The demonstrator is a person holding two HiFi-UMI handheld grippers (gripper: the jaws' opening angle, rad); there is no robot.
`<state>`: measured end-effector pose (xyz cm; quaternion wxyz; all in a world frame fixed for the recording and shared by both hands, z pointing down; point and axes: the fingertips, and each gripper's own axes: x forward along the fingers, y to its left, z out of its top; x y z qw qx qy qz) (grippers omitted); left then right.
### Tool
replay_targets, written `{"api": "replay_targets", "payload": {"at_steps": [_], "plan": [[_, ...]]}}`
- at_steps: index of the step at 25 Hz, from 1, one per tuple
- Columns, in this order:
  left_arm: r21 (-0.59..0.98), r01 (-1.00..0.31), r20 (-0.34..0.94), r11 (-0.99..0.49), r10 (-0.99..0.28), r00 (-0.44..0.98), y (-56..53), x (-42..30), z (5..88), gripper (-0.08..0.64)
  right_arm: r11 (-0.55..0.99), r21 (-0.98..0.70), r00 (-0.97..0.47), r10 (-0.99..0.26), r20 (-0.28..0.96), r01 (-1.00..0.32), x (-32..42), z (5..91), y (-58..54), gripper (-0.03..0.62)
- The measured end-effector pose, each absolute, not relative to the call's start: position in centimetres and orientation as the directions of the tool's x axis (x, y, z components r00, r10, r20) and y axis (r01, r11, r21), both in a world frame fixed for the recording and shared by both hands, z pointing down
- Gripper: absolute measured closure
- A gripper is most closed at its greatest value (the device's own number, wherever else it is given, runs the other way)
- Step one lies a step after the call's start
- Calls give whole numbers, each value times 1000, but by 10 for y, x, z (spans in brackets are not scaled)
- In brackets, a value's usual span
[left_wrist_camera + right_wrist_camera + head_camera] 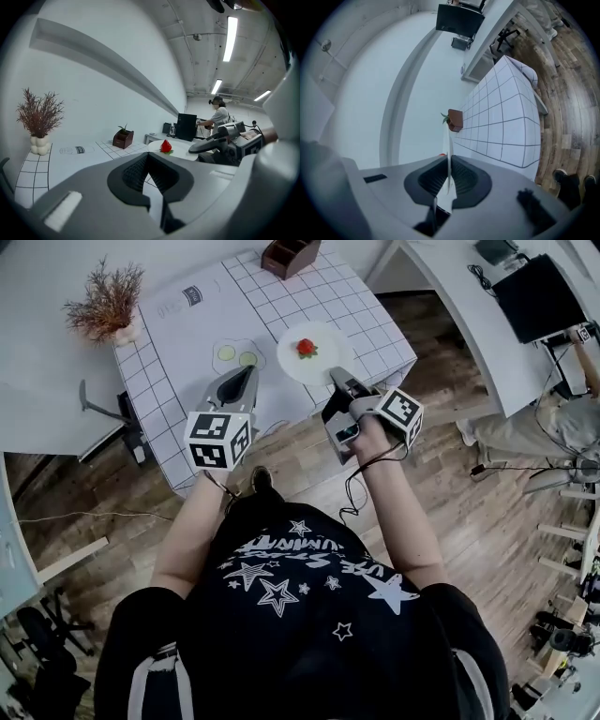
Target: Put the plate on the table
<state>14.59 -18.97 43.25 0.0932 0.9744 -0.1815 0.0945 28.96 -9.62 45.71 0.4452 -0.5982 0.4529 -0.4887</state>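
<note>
Right tongs [335, 379] are nearly closed, nipping the near rim of the white plate [298, 367], whose thin edge runs straight between the ribbed pads in the right gripper view; left tongs [247, 374] are narrow too, tips together with nothing between them, pointing at a pale mat [236, 354] just beside the plate. That plate carries a strawberry [307, 348] and hangs over the front part of the gridded table [187, 418], apparently a little above the cloth and not resting on it. To do this step well, I would lower the plate flat, so the strawberry does not roll; set it fully inside the table edge, clear of the mat; and loosen the grip only once the base sits on the cloth. The right forearm reaches forward with the wrist rolled on its side, so one jaw lies over the rim and one under it; the left arm stretches out alongside, its tongs near level over the table's near edge.
</note>
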Motion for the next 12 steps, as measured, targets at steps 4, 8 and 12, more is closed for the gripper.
{"api": "replay_targets", "payload": {"at_steps": [4, 8, 12], "plan": [[168, -387, 224, -907, -347, 911, -232, 145, 435, 551, -239, -966, 123, -966, 227, -99, 299, 456, -136, 571], [201, -411, 230, -889, -365, 902, -272, 147, 439, 551, -234, -969, 113, -968, 224, -83, 309, 456, -173, 571], [150, -404, 209, -903, -370, 905, -278, 150, 434, 551, -222, -970, 140, -968, 208, -96, 320, 458, -177, 571]]}}
